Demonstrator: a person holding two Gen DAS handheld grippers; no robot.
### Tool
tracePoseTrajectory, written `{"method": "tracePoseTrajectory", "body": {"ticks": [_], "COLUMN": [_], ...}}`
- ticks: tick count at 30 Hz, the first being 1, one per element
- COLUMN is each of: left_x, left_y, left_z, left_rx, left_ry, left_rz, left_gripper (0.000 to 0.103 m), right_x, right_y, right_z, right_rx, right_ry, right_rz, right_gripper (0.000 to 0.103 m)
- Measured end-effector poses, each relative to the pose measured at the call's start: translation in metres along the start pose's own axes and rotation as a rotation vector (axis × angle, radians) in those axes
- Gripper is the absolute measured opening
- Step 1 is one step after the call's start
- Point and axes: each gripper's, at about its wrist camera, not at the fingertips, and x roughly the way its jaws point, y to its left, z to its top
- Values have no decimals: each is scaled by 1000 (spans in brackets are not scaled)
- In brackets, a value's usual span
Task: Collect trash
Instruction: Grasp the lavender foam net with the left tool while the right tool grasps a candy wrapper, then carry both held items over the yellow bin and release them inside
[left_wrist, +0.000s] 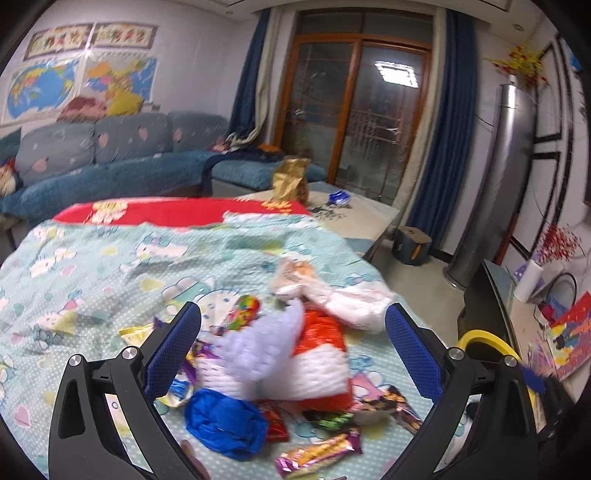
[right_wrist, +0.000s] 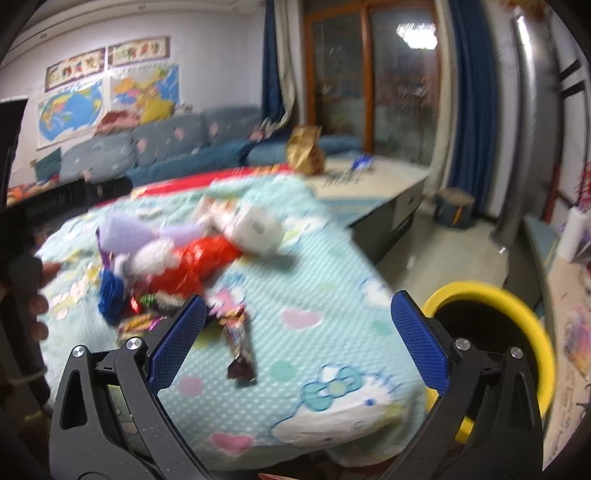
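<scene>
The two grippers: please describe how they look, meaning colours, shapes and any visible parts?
The left gripper and the right gripper look alike. Each has two black, speckled plastic arms with long cut-out slots and round silver bolts at the joints. The fingers carry flat blue pads with a fine ribbed texture. No cables or markings show. In the right wrist view, a dark sleeve appears at the left edge.

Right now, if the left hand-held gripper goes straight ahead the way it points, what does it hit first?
Probably the crumpled red-and-white plastic bag, which lies centred between the open fingers of the left hand-held gripper. The pale lilac plastic bag overlaps its left side and may touch first; depth is unclear.
</scene>
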Motion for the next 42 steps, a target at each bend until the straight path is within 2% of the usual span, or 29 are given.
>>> {"method": "tracePoseTrajectory", "body": {"ticks": [2,8,9,10,11,13,15,17,18,21,22,23,32,42], "left_x": [6,14,14,15,15,18,21,25,27,29,28,27,1,-21], "left_y": [11,29,30,30,29,26,23,20,18,16,15,15,9,-23], "left_z": [1,-3,-3,-4,-4,-6,-7,-10,-11,-12,-12,-12,5,12], "left_rx": [-17,-23,-18,-17,-11,11,19,26,26,30,33,35,34,61], "left_ry": [22,58,61,63,68,81,96,118,127,137,133,127,36,7], "left_rz": [6,0,-6,-13,-27,-32,-50,-62,-69,-73,-70,-68,-123,-217], "left_gripper": [97,96,96,94,86,78,71,65,63,46,35,29,24,24], "right_x": [12,47,50,55,58,58,57,56,55,56,54,52,35,14], "right_y": [4,15,17,17,18,18,18,17,16,13,13,13,7,-13], "right_z": [-4,-21,-22,-25,-27,-29,-28,-27,-27,-25,-25,-25,-14,2], "right_rx": [-8,-46,-48,-47,-47,-52,-54,-53,-51,-44,-44,-45,-24,19], "right_ry": [51,203,219,239,249,241,241,242,243,241,237,233,180,104], "right_rz": [29,123,134,147,151,146,160,170,175,185,186,188,197,154], "right_gripper": [89,67,60,59,56,48,29,18,16,14,14,14,14,14]}}
